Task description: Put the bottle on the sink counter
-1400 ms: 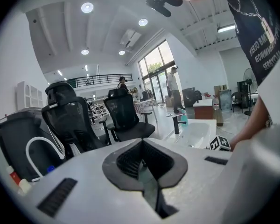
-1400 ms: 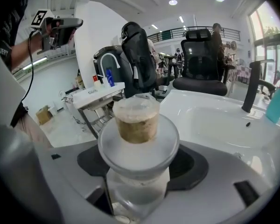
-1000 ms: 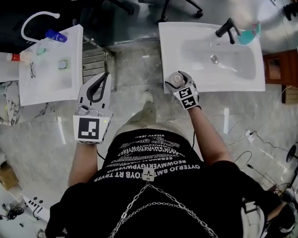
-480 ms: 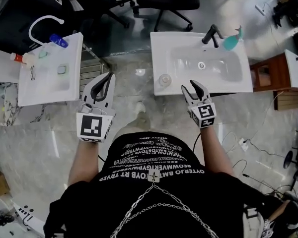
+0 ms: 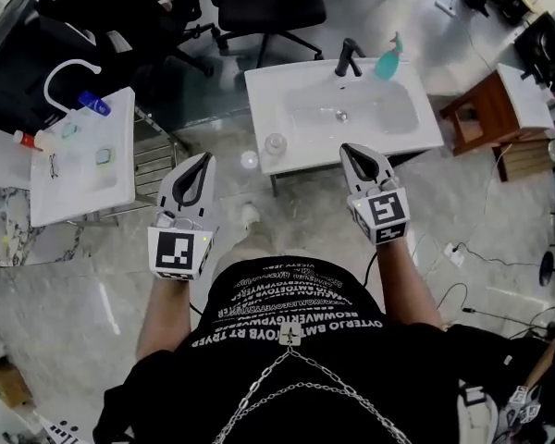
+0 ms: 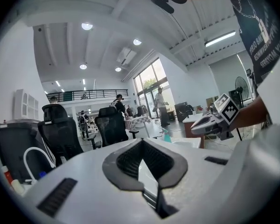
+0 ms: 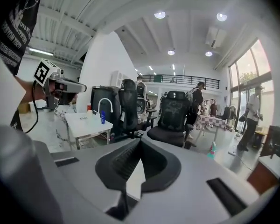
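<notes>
The bottle point(image 5: 276, 143) is sitting on the sink counter point(image 5: 416, 132), right at its front left corner, just beside the basin. A second ago the right gripper point(image 5: 355, 158) was wrapped around it there. Then it backed off with its jaws apart, and now we're seeing them closed together on nothing, with the gripper pulled clear of the counter edge and well apart from the bottle. The whole counter is also looking farther away, so we're reckoning the person is stepping back. For the task that's reading as done: the bottle is released, nothing is touching it, and it's staying put.

From the head view we're looking almost straight down at the bottle's round top, so we're judging it's standing upright, long axis vertical, cap end pointing up. It's too small to say more than that.

The left gripper point(image 5: 200, 168) is hanging out over the floor, its jaws together and empty too. Further back on the counter, the faucet point(image 5: 349, 58) and a teal spray bottle point(image 5: 387, 61) are standing well clear of it.
</notes>
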`<state>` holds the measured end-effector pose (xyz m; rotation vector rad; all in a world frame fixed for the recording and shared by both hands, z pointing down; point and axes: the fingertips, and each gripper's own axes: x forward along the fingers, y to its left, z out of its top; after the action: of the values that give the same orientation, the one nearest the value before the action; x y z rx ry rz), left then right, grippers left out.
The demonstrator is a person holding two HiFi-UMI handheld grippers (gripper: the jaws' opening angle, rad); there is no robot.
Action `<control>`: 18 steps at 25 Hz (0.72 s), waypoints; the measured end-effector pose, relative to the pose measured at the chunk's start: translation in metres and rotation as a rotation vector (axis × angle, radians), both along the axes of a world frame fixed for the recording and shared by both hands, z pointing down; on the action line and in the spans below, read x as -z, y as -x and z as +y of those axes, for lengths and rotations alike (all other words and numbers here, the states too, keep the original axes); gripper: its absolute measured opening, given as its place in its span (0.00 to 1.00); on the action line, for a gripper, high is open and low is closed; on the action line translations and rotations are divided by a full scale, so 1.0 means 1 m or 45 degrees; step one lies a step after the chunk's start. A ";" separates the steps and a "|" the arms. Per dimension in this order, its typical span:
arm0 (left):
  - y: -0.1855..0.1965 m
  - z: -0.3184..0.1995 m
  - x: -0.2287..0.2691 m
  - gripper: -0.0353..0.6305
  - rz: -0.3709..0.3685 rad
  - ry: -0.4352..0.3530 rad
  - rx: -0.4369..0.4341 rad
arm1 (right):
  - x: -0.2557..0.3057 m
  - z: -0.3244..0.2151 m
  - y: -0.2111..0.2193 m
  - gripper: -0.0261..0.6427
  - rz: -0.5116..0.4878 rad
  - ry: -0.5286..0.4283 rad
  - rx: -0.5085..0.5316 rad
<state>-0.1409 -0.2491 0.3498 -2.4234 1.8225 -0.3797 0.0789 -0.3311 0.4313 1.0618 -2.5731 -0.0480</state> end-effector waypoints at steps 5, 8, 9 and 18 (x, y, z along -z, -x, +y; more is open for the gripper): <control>-0.022 0.025 -0.005 0.06 -0.022 0.045 -0.004 | 0.005 0.022 -0.019 0.03 -0.034 0.004 0.019; -0.029 0.036 0.000 0.06 -0.049 0.054 -0.024 | 0.009 0.033 -0.024 0.03 -0.054 0.001 0.013; -0.030 0.038 0.002 0.06 -0.056 0.057 -0.030 | 0.010 0.036 -0.024 0.03 -0.061 0.003 0.012; -0.048 0.036 0.007 0.06 -0.067 0.060 -0.135 | 0.018 0.060 -0.024 0.03 -0.083 0.017 -0.006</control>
<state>-0.0931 -0.2126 0.3431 -2.5024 1.6748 -0.4780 0.1026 -0.2715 0.4130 1.0813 -2.6251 0.0053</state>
